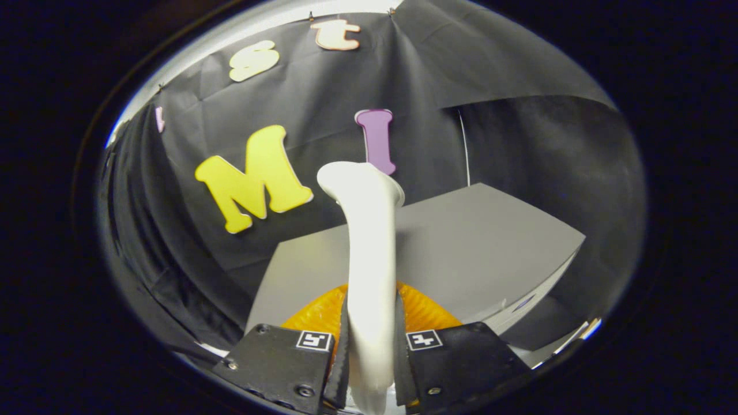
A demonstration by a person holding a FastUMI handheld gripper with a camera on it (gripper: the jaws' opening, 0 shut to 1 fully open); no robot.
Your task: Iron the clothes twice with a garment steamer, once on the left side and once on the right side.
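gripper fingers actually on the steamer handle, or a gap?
Touching. In the gripper view both fingers press flush against the sides of the white garment steamer handle that runs up between them; no gap on either side.

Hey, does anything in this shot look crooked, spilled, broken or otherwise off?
Nothing stands out. The gripper has its jaws shut on the white garment steamer, which rises ahead of them. An orange pleated object lies beneath on the grey table. No spill or damage shows.

Between the fingers (pixel 372 340) the garment steamer (pixel 369 253) looks like smooth, glossy plastic; beyond lie ribbed orange cloth (pixel 424 314) and a matt bench (pixel 461 248).
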